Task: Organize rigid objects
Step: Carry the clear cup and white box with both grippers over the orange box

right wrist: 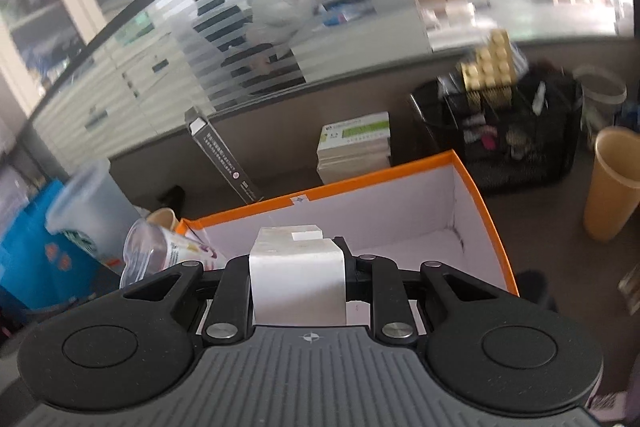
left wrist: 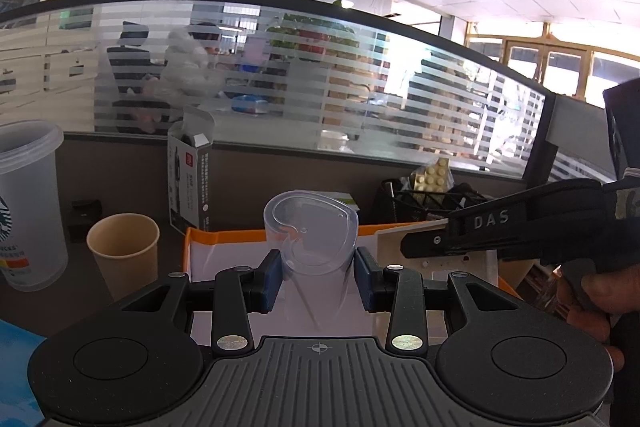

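My left gripper (left wrist: pixel 318 277) is shut on a clear plastic cup (left wrist: pixel 310 231) with a see-through lid, its blue pads (left wrist: pixel 271 277) pressing both sides. It hangs over the white box with the orange rim (left wrist: pixel 224 235). In the right wrist view the same cup (right wrist: pixel 152 247) shows a purple label at the box's left corner. My right gripper (right wrist: pixel 298 255) is shut on a small white carton (right wrist: pixel 296 267), held above the near side of the orange-rimmed box (right wrist: pixel 480 203). From the left wrist view, the right gripper (left wrist: pixel 424 241) comes in from the right with that pale carton (left wrist: pixel 472 261).
A paper cup (left wrist: pixel 124 251) and a tall frosted coffee cup (left wrist: pixel 28 203) stand left of the box. Behind it are an open dark carton (left wrist: pixel 188 183), stacked booklets (right wrist: pixel 354 147) and a black mesh organiser (right wrist: pixel 500 131). A tan cup (right wrist: pixel 612 183) stands right. A striped glass partition closes the back.
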A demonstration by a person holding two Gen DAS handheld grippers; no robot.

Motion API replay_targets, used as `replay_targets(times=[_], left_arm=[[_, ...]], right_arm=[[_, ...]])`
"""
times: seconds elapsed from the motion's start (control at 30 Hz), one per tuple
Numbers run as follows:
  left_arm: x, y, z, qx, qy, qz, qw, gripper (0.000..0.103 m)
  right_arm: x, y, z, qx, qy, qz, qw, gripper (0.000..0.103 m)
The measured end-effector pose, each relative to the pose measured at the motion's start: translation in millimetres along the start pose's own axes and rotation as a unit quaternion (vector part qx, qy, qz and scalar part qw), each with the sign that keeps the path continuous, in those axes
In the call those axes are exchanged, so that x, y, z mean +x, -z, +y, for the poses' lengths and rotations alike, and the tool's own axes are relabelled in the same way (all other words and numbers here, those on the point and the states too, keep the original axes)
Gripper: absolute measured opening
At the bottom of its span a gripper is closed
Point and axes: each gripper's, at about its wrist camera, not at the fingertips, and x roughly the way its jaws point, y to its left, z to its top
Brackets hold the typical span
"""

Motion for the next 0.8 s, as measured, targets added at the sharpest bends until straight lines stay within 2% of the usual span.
replay_targets(times=[0.23, 0.57, 0.8], left_arm=[[3, 2, -3, 0.007, -0.008, 0.002, 0.9999, 0.036], [-2, -1, -7, 0.029, -0.031, -0.015, 0.9990, 0.036], [10, 4, -12, 0.044, -0.044, 0.002, 0.9981, 0.036]], right_arm=[[7, 5, 20, -0.047, 0.016, -0.005, 0.999, 0.019], [-8, 5, 33, -0.108, 0.055, -0.047, 0.991, 0.019], [-2, 11, 36, -0.144, 0.087, -0.056, 0.984, 0.019]])
